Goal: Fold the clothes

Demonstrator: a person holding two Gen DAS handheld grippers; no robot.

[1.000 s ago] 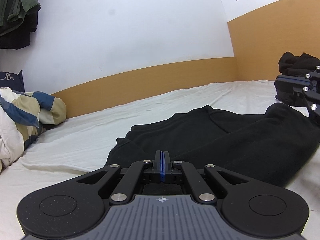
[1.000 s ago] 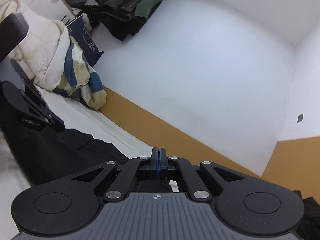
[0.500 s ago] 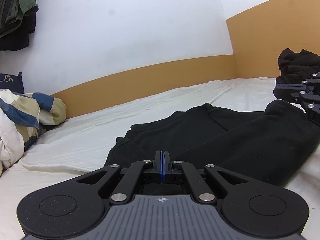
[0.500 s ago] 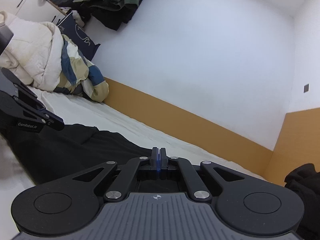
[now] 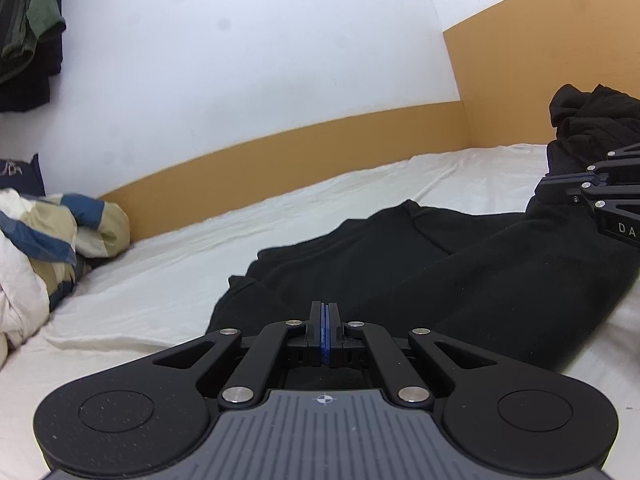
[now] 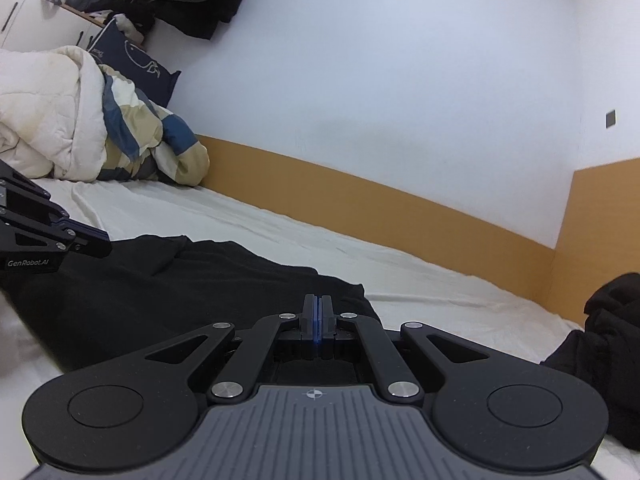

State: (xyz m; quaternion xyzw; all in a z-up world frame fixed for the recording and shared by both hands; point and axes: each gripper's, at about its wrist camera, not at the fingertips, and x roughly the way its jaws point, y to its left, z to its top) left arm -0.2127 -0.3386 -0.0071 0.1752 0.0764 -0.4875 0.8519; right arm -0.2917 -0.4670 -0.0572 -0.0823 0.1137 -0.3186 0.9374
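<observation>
Clothing is what lies in the middle here: a black garment (image 5: 420, 264) spread out on the white sheet (image 5: 168, 280) of the bed, soft and dark, with some folds and a bumpy edge. It runs across the bed between the two grippers. The left gripper (image 5: 325, 320) sits low at one end of the garment with its jaws pressed tight together; whether any cloth is pinched between them, I cannot tell. The right gripper (image 6: 317, 312) sits at the other end, jaws also pressed together, and again I cannot tell if it holds cloth. The right wrist view shows the words "GenRobot.AI" on the side of the left gripper. The left wrist view shows the letters "DA" on the side of the right gripper. Both views show a pile of black clothes (image 5: 592, 120) by the orange wall panel (image 5: 320, 148) and a puffy quilt (image 6: 80, 128). Only the right wrist view shows a dark blue pillow (image 6: 132, 68) with a white drawing, and a white cupboard (image 6: 36, 20).
</observation>
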